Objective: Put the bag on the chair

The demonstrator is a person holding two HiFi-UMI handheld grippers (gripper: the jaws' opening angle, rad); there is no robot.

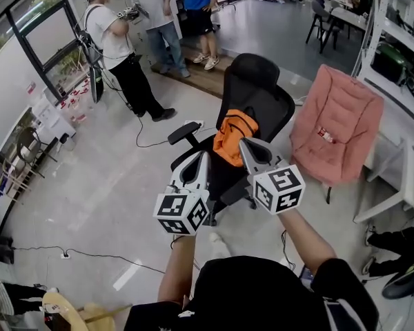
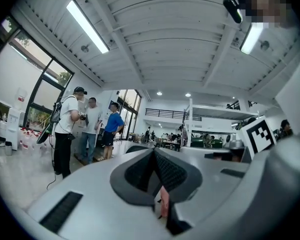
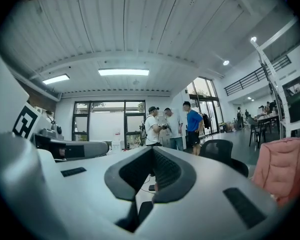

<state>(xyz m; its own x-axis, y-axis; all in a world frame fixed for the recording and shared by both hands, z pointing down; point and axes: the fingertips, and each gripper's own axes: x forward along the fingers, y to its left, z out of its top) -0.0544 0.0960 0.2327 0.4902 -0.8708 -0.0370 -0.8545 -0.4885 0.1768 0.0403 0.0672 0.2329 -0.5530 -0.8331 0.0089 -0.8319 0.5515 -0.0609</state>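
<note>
Orange bag (image 1: 234, 134) on black chair (image 1: 263, 74), pink cushion (image 1: 338, 123) beside, people (image 1: 117, 40) behind, left gripper (image 1: 205, 156) and right gripper (image 1: 243, 143) jaws together

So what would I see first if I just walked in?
The orange bag jumps out, bright against the black chair in the middle of the floor. Just right of that stands a pink chair. Close in front, the left gripper and right gripper point at the black chair, each with a black-and-white cube.
</note>
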